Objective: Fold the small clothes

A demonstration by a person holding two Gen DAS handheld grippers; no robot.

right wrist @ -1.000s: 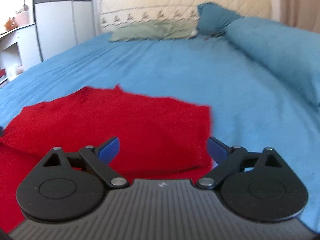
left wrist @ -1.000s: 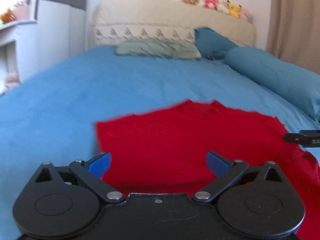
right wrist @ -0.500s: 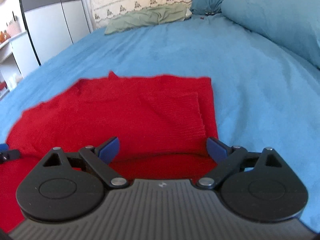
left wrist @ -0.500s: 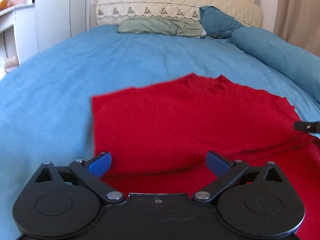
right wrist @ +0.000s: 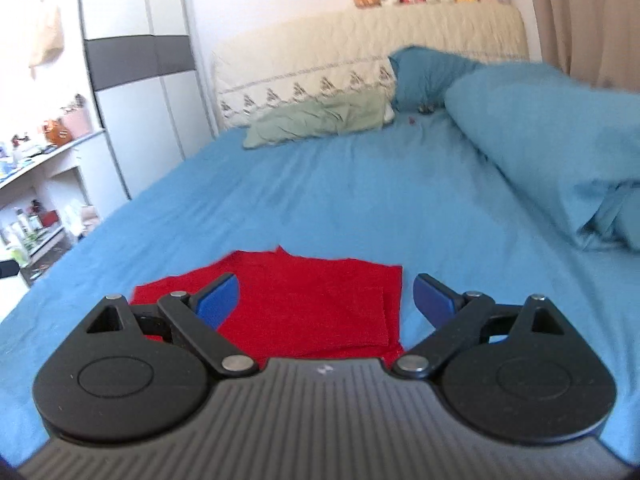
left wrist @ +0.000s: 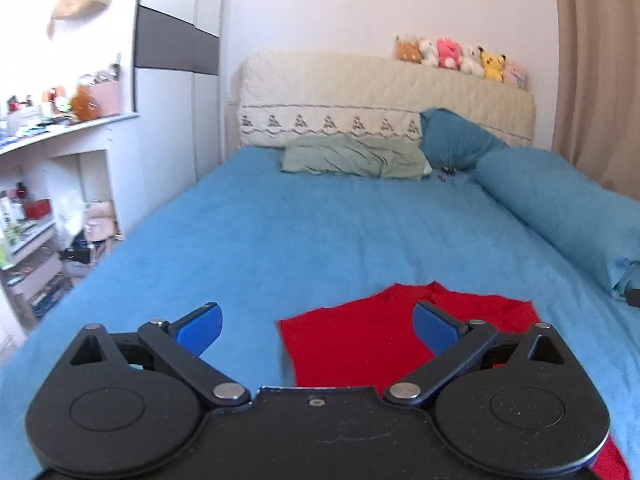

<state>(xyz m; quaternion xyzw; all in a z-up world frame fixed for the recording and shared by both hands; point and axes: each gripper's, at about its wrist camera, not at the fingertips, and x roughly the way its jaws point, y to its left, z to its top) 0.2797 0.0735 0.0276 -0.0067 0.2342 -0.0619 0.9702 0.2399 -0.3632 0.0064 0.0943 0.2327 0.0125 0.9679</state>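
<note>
A red garment (left wrist: 360, 344) lies folded flat on the blue bed (left wrist: 320, 240). In the right wrist view it (right wrist: 312, 304) shows as a neat rectangle with a doubled layer along its right edge. My left gripper (left wrist: 316, 328) is open and empty, raised above the garment's left edge. My right gripper (right wrist: 326, 300) is open and empty, raised above the garment's near right part. Neither touches the cloth.
A green pillow (left wrist: 352, 156), a dark blue pillow (left wrist: 456, 140) and a long blue bolster (left wrist: 560, 208) lie at the head and right of the bed. Plush toys (left wrist: 460, 56) sit on the headboard. Shelves and a wardrobe (left wrist: 176, 80) stand left of the bed.
Both grippers have lifted up and pulled back from the red garment, which now looks smaller and lower in both views. The garment lies folded and still.
</note>
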